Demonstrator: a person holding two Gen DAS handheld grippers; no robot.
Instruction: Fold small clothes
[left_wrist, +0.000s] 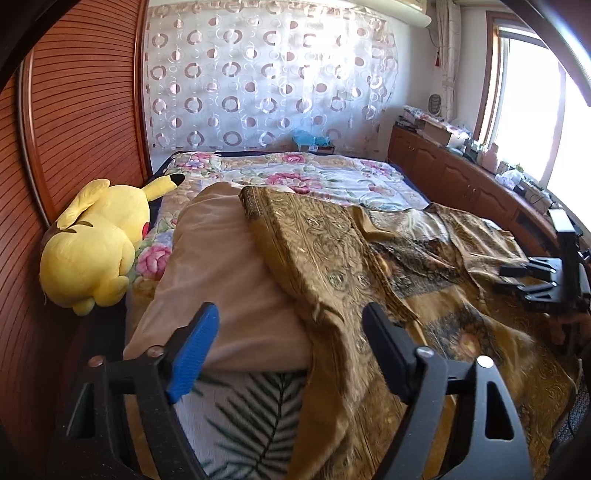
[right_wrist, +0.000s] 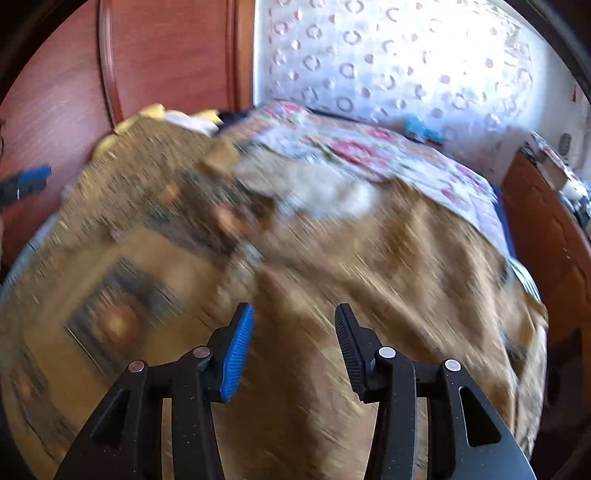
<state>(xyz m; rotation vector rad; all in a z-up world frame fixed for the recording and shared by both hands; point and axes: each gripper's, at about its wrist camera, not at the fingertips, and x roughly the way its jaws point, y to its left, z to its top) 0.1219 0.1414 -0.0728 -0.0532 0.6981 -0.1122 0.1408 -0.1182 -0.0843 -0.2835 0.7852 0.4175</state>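
Between the left gripper's (left_wrist: 290, 332) wide-open jaws, which hold nothing, a tan pillow (left_wrist: 221, 280) meets the gold cloth (left_wrist: 332, 280) draped over it. Beyond them the cloth spreads across the bed (left_wrist: 332, 173). Under the right gripper's (right_wrist: 294, 325) jaws, also parted and holding nothing, lies the same cloth, blurred.

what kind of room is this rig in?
A home bedroom, most likely: a bed with a floral cover, a yellow plush toy against the wooden headboard, and a sheer curtain behind.
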